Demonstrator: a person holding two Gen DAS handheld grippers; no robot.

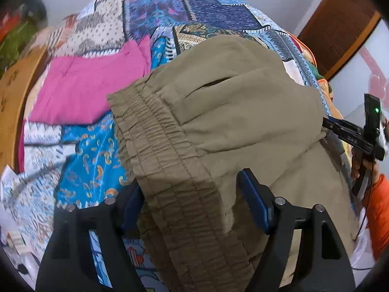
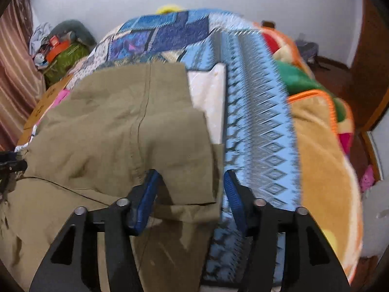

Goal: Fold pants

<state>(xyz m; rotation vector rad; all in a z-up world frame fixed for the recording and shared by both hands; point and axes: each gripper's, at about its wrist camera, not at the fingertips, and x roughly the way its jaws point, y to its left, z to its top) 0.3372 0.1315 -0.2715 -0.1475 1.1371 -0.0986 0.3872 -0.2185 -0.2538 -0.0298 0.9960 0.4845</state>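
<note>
One pair of khaki pants [image 1: 233, 112] lies on the bed, over one patchwork bedspread [image 1: 155, 12]. One folded pink garment [image 1: 85, 90] lies to the left of the pants, far side, its near edge just beside the waistband. One orange-edged fleece blanket [image 2: 316, 150] lies at the right of the bed, apart from the pants.

Two claws in use. Left claw [image 1: 194, 202]: jaws wide, straddling the gathered elastic waistband at the near left of the pants; the band fills most of the gap, but whether the pads press on it cannot be told. Right claw [image 2: 189, 199]: jaws partly open, a folded corner of the pants lying between them; the left pad touches the cloth, the right pad stands clear over the bedspread. No firm grip visible there.

One orange sleeve [image 1: 379, 209] shows at the right edge of the left wrist view.
</note>
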